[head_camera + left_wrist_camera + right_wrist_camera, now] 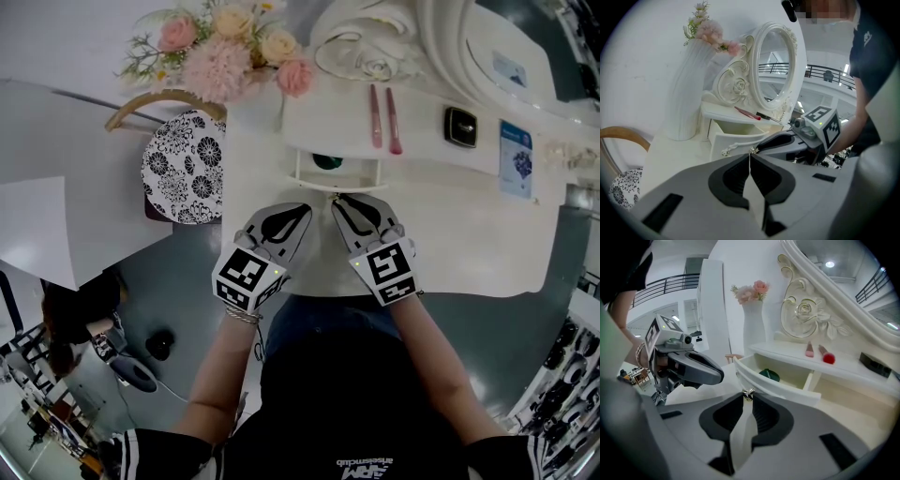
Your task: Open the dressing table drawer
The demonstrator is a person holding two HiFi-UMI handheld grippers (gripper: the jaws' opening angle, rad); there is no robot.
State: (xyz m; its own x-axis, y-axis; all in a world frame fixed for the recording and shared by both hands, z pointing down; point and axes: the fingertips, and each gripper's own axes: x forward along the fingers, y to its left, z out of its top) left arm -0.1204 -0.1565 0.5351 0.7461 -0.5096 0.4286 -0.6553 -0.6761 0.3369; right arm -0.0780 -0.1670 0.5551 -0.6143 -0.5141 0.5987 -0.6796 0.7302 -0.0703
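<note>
Clamping with the right gripper on the small metal knob of the drawer, pinching it at the very tips of the jaws. Holding the left gripper closed on nothing, jaws together, just beside the right one and pointing at the same knob. Showing the drawer already slid well out from under the low shelf of the dressing table, curved front toward the person, with a dark green item lying inside. Carrying two pink-handled brushes and a small black box on that shelf; backing them, an oval mirror in a carved white frame and a tall white vase of pink flowers. Judging the step as the pull itself, seemingly near its end. Calling next for either a little more straight drawing toward the person, without twisting so small a knob out of the tips, or parting the jaws and backing off.
</note>
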